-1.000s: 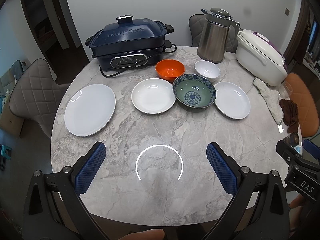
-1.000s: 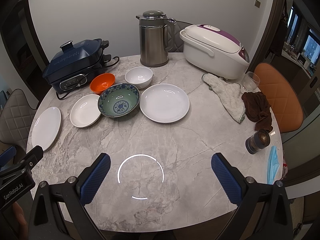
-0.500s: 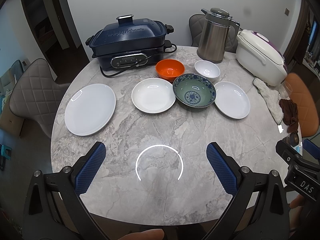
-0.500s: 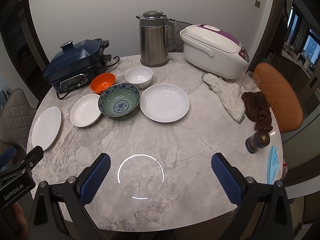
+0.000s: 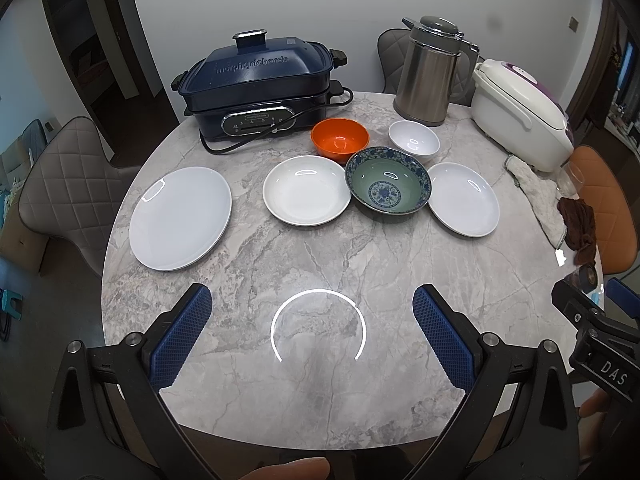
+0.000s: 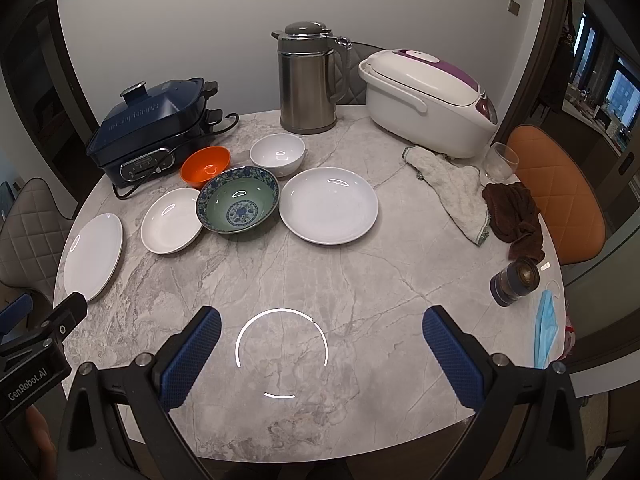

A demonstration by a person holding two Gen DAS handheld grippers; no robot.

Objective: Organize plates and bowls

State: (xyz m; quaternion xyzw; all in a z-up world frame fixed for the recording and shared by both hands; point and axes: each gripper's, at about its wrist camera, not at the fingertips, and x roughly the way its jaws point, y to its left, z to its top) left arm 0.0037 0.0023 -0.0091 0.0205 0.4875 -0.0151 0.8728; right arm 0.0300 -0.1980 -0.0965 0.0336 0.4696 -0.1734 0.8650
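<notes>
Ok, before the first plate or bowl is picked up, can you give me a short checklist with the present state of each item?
1. Left gripper open and holding nothing: ok.
2. Right gripper open and holding nothing: ok.
3. Large flat plate lies apart from the other dishes: ok.
4. Patterned bowl free of the two white plates beside it: not ok, rims touch or overlap.
5. Orange bowl and white bowl upright, nothing inside: ok.
6. Cooker cord away from the dishes: ok.

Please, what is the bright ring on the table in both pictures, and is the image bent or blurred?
Left wrist view: the ring is glare from a lamp on the glossy table; fisheye bends the edges. Right wrist view: the same glare ring; plates and bowls look sharp, corners dark.
</notes>
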